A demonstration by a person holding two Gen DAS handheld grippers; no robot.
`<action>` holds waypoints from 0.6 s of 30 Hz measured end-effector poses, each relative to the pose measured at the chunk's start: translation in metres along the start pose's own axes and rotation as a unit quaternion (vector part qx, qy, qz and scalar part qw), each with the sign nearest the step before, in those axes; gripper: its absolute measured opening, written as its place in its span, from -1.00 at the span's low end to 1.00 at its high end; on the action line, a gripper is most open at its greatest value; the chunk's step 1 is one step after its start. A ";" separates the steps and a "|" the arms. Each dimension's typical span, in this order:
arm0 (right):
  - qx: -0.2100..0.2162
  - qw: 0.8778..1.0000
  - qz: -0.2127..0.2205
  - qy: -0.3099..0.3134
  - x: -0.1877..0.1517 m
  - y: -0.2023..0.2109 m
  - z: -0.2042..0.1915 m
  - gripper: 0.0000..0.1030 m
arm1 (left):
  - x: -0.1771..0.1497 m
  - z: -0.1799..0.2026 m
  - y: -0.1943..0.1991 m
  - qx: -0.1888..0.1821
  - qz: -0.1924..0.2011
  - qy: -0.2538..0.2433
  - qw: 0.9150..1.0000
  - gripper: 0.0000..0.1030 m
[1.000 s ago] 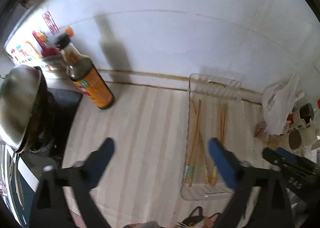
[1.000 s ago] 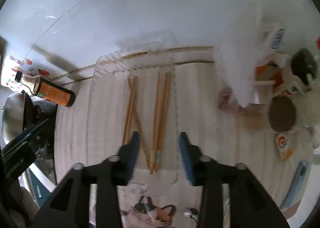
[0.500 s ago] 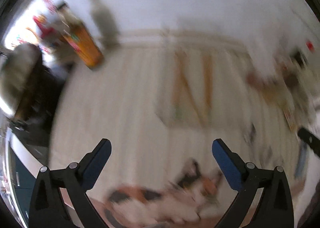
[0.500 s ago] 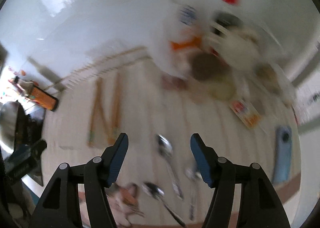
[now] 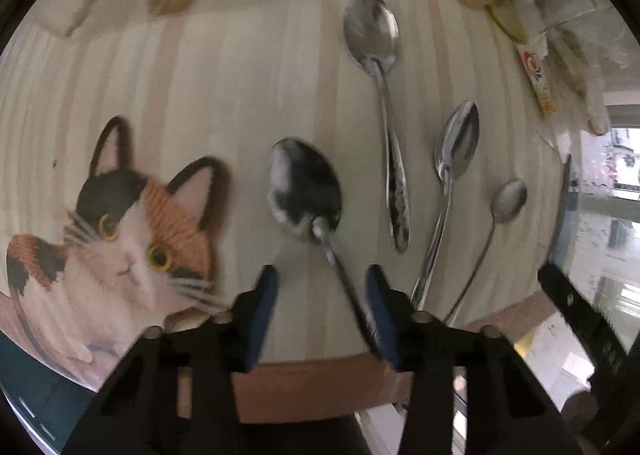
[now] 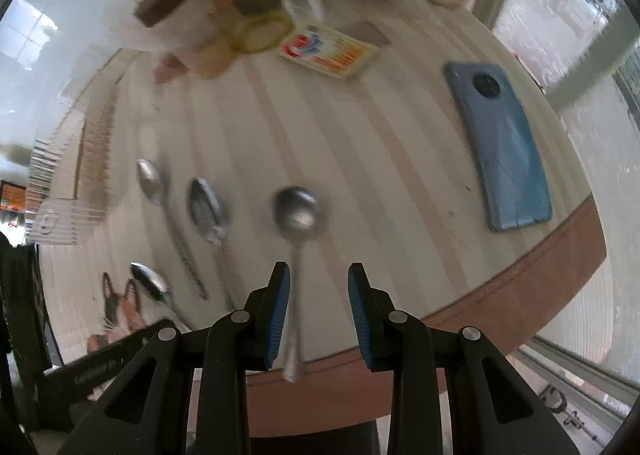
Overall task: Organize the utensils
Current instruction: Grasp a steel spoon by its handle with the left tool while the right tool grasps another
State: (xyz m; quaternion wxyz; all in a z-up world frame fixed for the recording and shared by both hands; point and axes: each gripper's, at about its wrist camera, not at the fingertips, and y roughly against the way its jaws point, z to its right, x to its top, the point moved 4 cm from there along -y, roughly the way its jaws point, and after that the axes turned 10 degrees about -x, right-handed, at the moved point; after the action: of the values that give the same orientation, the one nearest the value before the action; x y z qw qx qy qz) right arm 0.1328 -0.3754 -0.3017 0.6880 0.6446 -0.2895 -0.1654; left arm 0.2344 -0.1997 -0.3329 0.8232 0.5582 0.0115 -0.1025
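Several metal spoons lie side by side on the striped tabletop near its front edge. My left gripper (image 5: 322,273) points down over the big spoon (image 5: 304,191). Its handle runs between the closing jaws, against the right finger, with a gap on the left. My right gripper (image 6: 319,269) points down over the small round spoon (image 6: 298,211). That handle lies between the closing jaws, close to the left finger, with a gap on the right. Two longer spoons (image 5: 372,27) (image 5: 458,143) lie between those two.
A cat-face mat (image 5: 120,223) lies left of the big spoon. A clear tray (image 6: 60,191) holding chopsticks stands at the back left. A blue phone (image 6: 504,147) lies at the right. Packets and bags (image 6: 328,49) crowd the back. The brown table edge (image 6: 520,295) runs close below the grippers.
Both views have swung from the chopstick tray down to the spoons at the table's front. Both pairs of jaws stand narrower than before, each now around a spoon handle.
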 end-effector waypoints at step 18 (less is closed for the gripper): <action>0.065 0.996 -0.029 0.049 -0.006 -0.020 -0.046 -0.37 | 0.009 -0.054 0.030 0.142 0.033 -0.083 0.986 -0.92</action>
State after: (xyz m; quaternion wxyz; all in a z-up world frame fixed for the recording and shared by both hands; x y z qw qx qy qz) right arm 0.1594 -0.3380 -0.3228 0.6527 0.7034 -0.2474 -0.1342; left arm 0.2538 -0.1404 -0.3267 0.7369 0.6589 -0.0902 -0.1216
